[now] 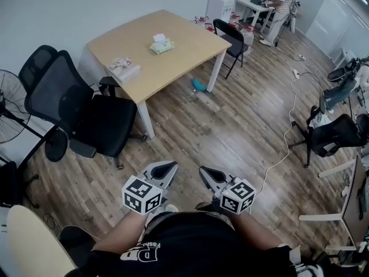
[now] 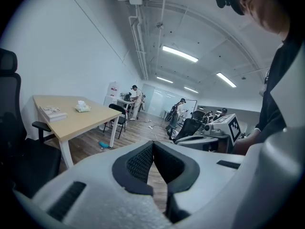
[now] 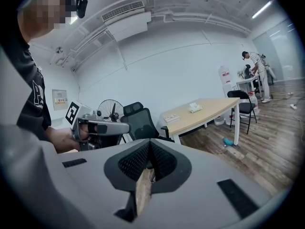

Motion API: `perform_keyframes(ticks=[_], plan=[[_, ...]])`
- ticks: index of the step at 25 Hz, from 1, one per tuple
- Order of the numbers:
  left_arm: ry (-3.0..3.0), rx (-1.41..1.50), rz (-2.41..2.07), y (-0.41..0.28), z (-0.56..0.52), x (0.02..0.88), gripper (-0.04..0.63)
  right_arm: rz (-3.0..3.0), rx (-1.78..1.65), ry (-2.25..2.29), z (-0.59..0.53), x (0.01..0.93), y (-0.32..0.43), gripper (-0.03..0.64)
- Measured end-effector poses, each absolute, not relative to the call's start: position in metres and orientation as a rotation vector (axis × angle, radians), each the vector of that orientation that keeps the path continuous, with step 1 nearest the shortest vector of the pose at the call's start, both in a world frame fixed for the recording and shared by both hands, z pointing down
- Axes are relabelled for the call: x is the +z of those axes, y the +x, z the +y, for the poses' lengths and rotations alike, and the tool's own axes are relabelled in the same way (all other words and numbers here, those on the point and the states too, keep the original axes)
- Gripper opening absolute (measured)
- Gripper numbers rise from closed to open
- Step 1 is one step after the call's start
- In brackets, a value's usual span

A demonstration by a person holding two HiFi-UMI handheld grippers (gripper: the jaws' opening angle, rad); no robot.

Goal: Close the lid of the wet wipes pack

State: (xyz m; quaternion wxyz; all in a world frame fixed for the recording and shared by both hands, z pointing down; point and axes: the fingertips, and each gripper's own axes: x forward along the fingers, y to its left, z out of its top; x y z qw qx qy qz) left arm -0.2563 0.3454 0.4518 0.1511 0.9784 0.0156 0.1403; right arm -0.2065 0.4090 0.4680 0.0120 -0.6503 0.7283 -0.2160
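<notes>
Head view: we hold the left gripper (image 1: 171,165) and right gripper (image 1: 203,170) near our body, jaws closed on nothing; wipes pack (image 1: 162,46) lies on the table (image 1: 183,59), well apart.

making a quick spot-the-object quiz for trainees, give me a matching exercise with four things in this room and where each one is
Things
1. wet wipes pack
2. teal object
3. standing fan
4. black folding chair

Places
a. on the floor by a leg of the table
b. at the head view's left edge, left of the black office chair
c. on the tabletop, toward its far side
d. standing on the floor just past the table's right end

Pairs: 1-c, 2-a, 3-b, 4-d
</notes>
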Motion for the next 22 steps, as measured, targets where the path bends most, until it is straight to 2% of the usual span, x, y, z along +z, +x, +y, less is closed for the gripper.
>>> perform_keyframes(ticks=[10, 22], plan=[[2.780, 0.395, 0.016, -0.263, 0.305, 0.466, 0.018, 2.274, -0.727, -2.036, 0.373, 0.479, -0.209, 0.005], [2.769, 0.415, -0.068, -0.207, 0.234, 0.476, 0.018, 2.252, -0.698, -1.994, 0.292, 0.483, -0.134, 0.005]])
